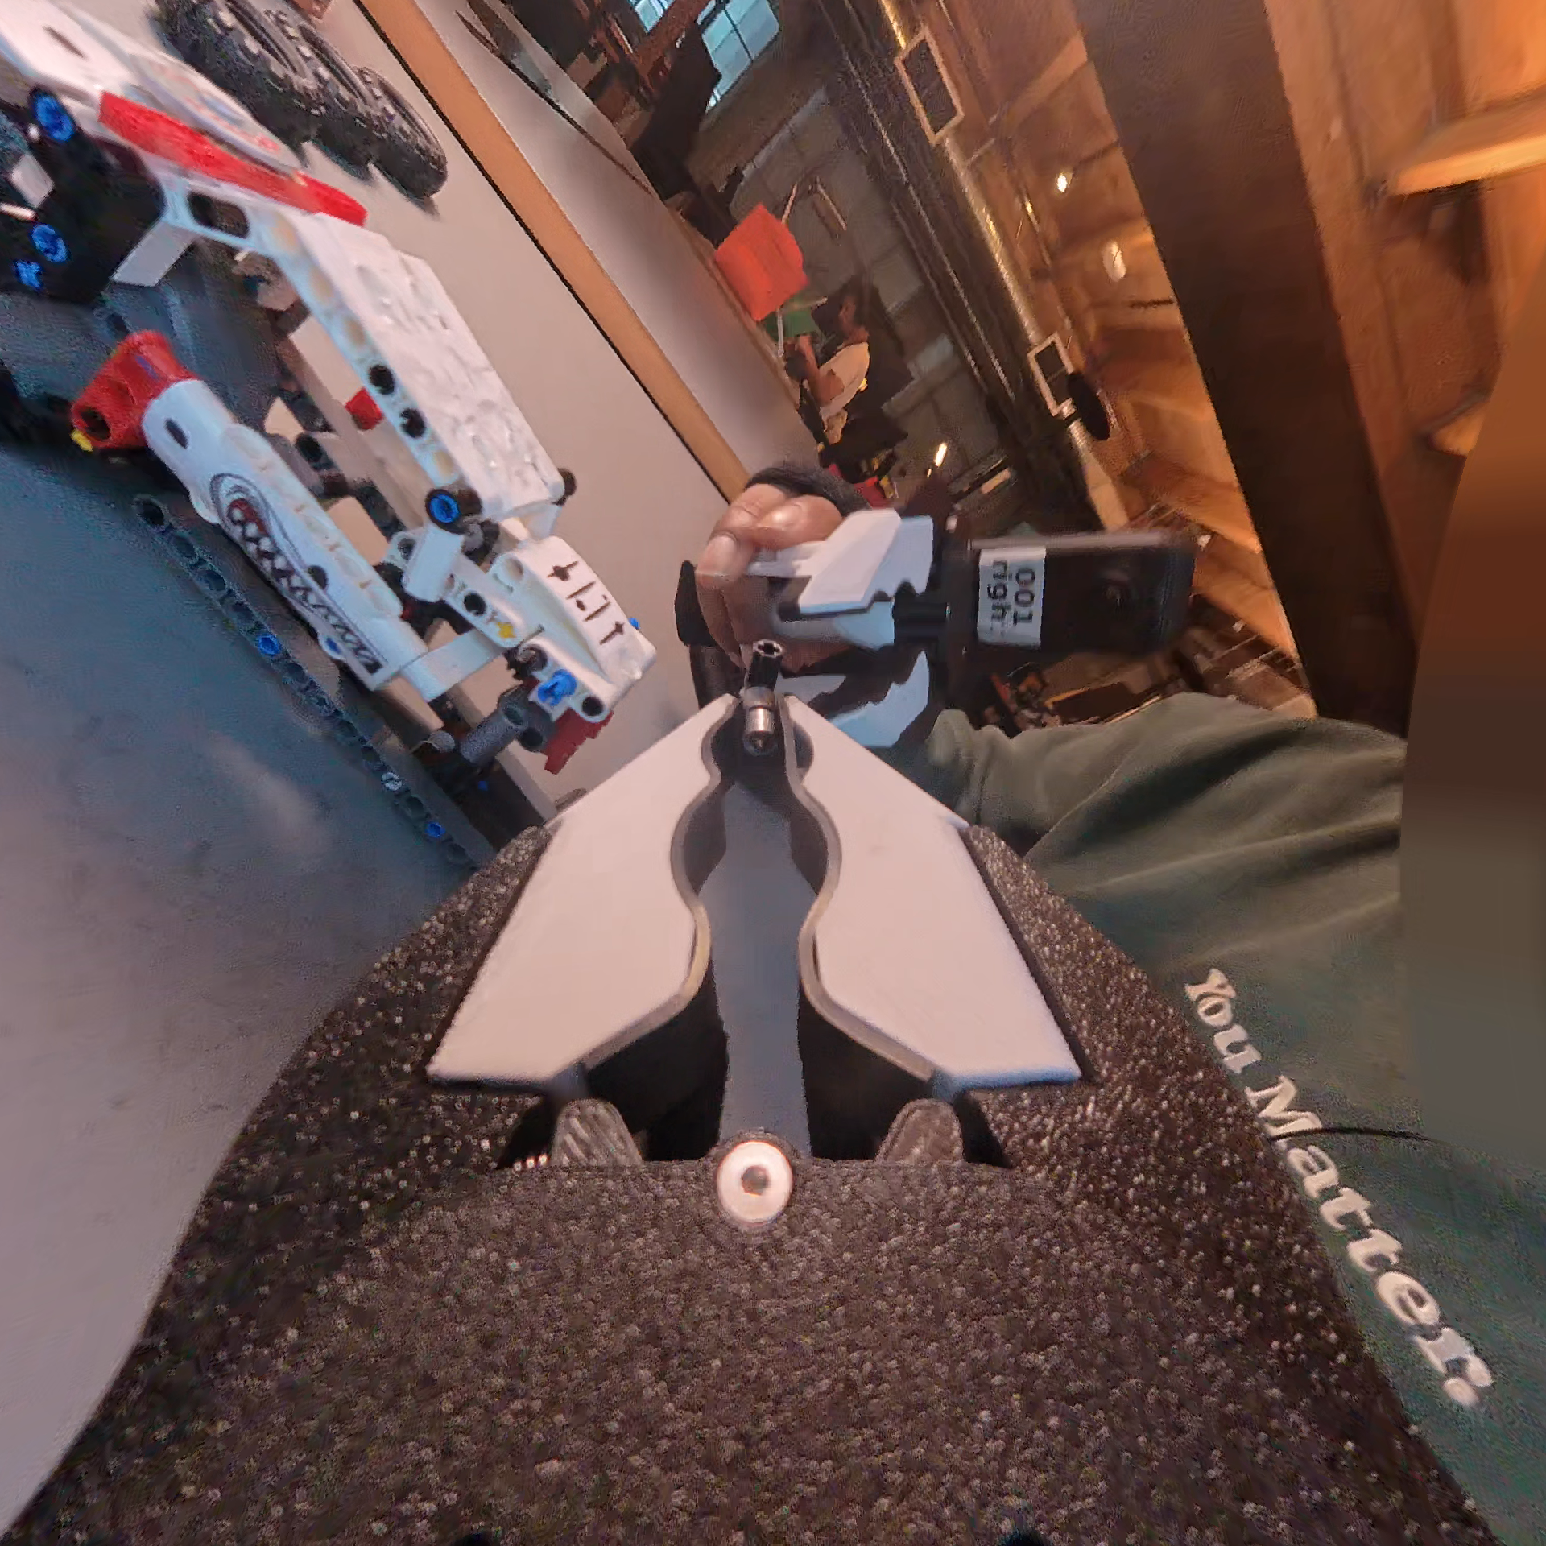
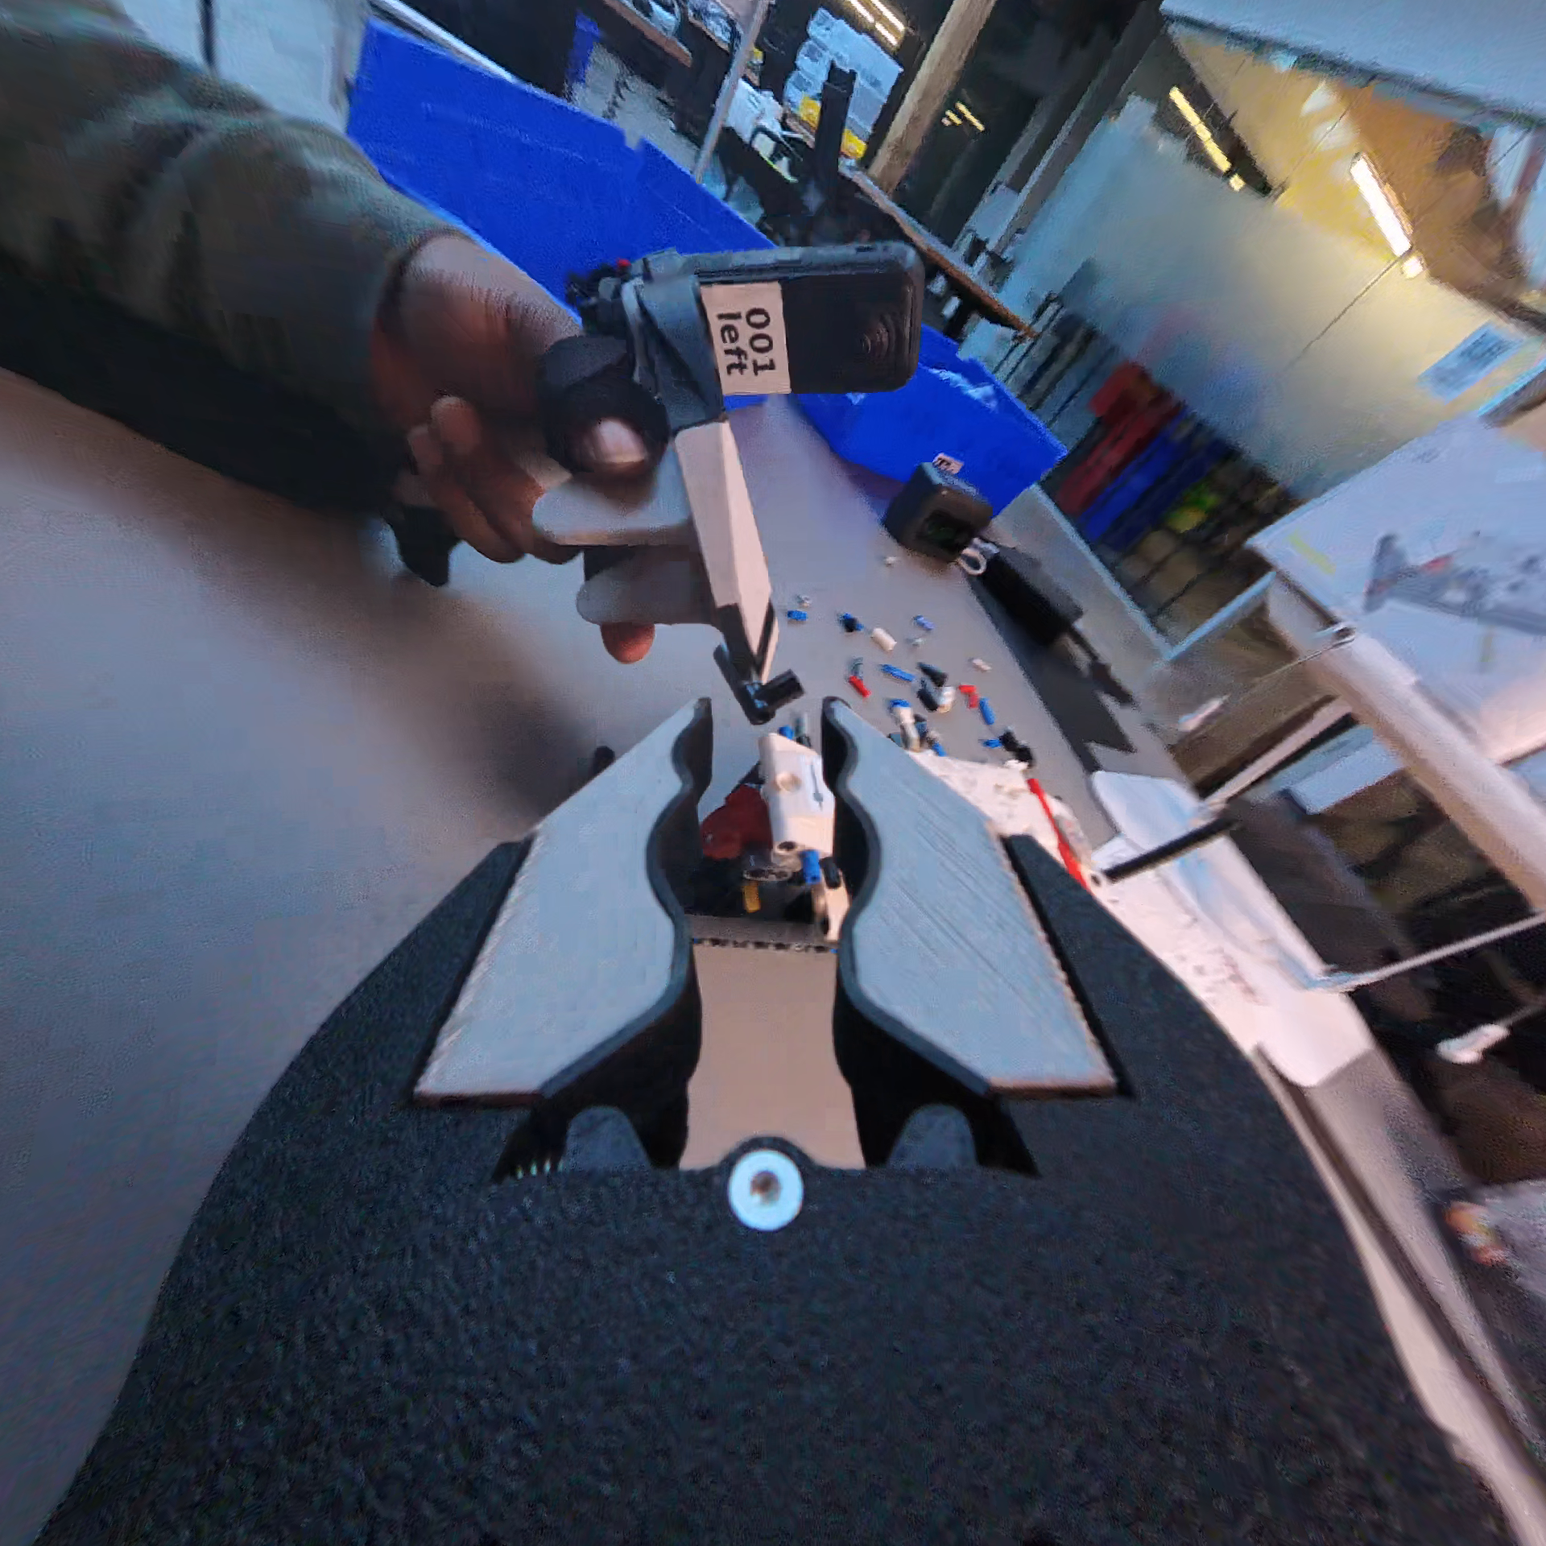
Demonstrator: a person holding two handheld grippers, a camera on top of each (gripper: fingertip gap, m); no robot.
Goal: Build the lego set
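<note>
1. The small dark grey-and-black connector pin [image 1: 760, 701] sits pinched between the tips of my left hand-held gripper [image 1: 757, 719], its black end poking out past the fingertips.
2. In the right wrist view the same pin [image 2: 770, 694] hangs at the tip of that left hand-held gripper [image 2: 753, 682], in the air just above the tips of my right one.
3. My right hand-held gripper [image 2: 765, 719] has its fingers spread apart with nothing between the tips; through the gap I look down on the nose of the model.
4. The white, red and black plane-like lego model [image 1: 360, 435] rests on the pale tabletop [image 1: 100, 920], to the left of my left hand-held gripper and well apart from the pin.
5. The model carries a white tube with a toothy mouth pattern [image 1: 276, 535] and a red cap [image 1: 125, 393] at one end.
6. Black knobbly tyres [image 1: 335, 100] lie beyond the model, near the tabletop's edge.
7. A scatter of small blue, black, red and white loose pieces [image 2: 912, 669] lies on the tabletop [image 2: 209, 836] past my right fingertips.
8. Farther off stand a small black box-shaped device [image 2: 937, 510] and a blue bin [image 2: 544, 167].
9. My green sleeve [image 1: 1213, 836] fills the right side of the left wrist view.
</note>
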